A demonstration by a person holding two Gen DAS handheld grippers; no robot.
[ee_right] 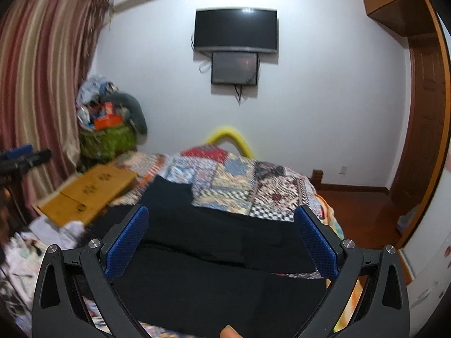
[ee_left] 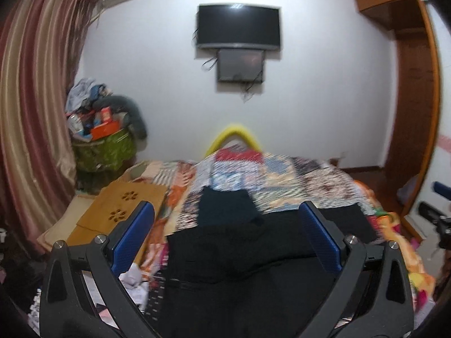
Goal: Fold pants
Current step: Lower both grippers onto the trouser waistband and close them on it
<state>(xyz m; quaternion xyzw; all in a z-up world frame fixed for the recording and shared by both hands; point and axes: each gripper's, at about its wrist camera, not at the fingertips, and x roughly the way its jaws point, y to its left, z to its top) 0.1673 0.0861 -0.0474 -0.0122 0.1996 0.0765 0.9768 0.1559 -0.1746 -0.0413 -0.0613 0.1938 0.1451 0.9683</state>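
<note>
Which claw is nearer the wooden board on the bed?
Left. The left claw hangs open with the wooden board just beyond its left finger. The right claw, also open over the black pants, sits farther to the board's right.

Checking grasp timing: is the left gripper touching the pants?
Cannot tell. Left wrist view shows the left gripper open over the black pants, but not the height gap.

We've got black pants (ee_right: 214, 242) on a patchwork quilt (ee_right: 253, 186) that mixes red, blue, orange and black-and-white checks. Both grippers have blue pads (ee_left: 318, 236) on black frames. The curtain (ee_left: 31, 107) is striped maroon and gold, the walls (ee_right: 324, 98) are white, the TV (ee_right: 235, 29) is black, there's a yellow hoop (ee_right: 234, 138), a green bag (ee_left: 104, 149) and a tan board (ee_right: 84, 194).
</note>
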